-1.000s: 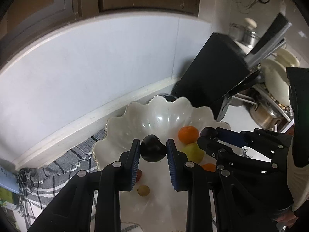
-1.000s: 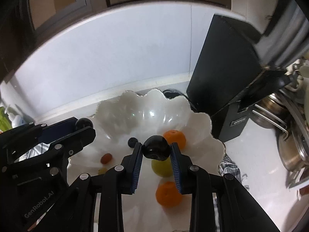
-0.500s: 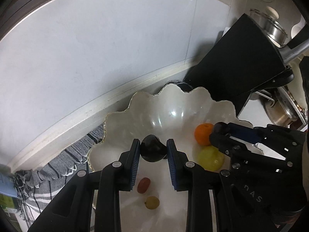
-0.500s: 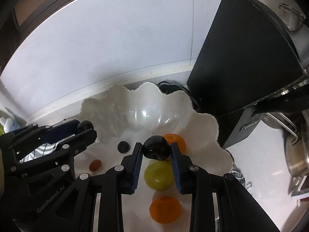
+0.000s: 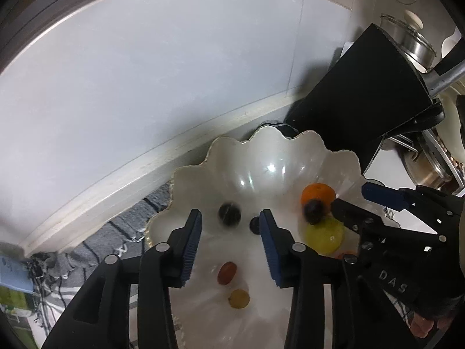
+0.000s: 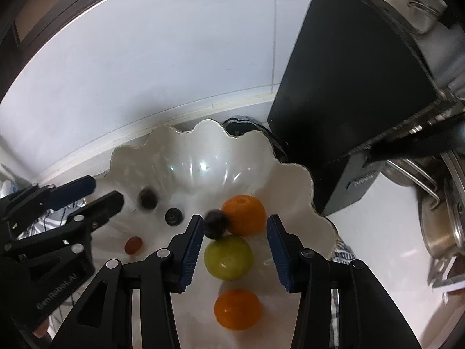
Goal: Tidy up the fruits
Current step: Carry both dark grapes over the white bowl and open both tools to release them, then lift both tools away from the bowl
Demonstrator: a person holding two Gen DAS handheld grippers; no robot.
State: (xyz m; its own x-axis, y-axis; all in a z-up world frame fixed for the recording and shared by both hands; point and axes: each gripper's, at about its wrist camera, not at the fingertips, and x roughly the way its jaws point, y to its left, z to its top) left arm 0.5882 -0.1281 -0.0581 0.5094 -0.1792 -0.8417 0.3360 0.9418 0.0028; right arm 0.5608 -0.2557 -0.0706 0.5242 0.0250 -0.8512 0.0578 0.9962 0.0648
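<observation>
Now, left view: my left gripper [image 5: 231, 241] has just been opening, nothing pinched; its plum [image 5: 229, 214] lies blurred, loose in the bowl [image 5: 261, 142]. Risk: it rolls on the slick curve toward the far rim. Count here: one red grape [image 5: 226, 272], one yellow [image 5: 238, 298].

Right view: right gripper [image 6: 234, 250] likewise just parted, empty; second plum [image 6: 215, 223] rests against an orange [image 6: 244, 214]. Two oranges, one green fruit [image 6: 228, 258], one blueberry [image 6: 173, 216].

White countertop [image 6: 386, 241], scalloped white bowl [image 6: 293, 186], striped cloth [image 5: 116, 232], black knife block [image 6: 348, 93]
</observation>
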